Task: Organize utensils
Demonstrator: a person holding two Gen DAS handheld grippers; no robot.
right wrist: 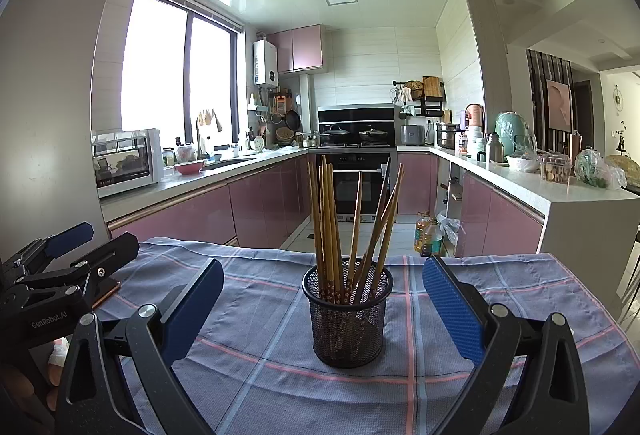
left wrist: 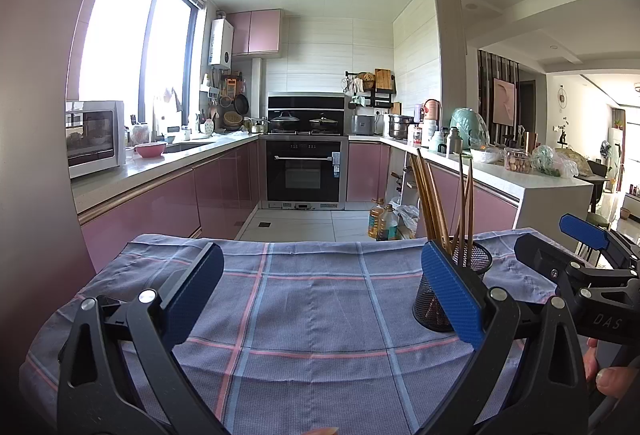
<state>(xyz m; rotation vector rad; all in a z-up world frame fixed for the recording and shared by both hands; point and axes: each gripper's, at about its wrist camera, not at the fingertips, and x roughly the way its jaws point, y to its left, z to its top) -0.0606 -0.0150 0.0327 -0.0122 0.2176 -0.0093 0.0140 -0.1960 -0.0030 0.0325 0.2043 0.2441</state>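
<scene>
On the cloth-covered worktop [right wrist: 520, 299], the mesh holder [right wrist: 347, 319] is standing upright w/ the chopsticks [right wrist: 352, 219] fanning out of it, sitting between my right tongs [right wrist: 324, 305] fingers but not touching either pad, while my left tongs [left wrist: 320, 289] are hovering over bare cloth to the holder's left. Both tongs are gaping wide & gripping nothing. Risk I'm seeing: the holder is looking light & top-heavy, so if I'm pushing fwd or bumping a leaning stick w/ a pad, it's prob tipping & spilling chopsticks across the cloth.
</scene>
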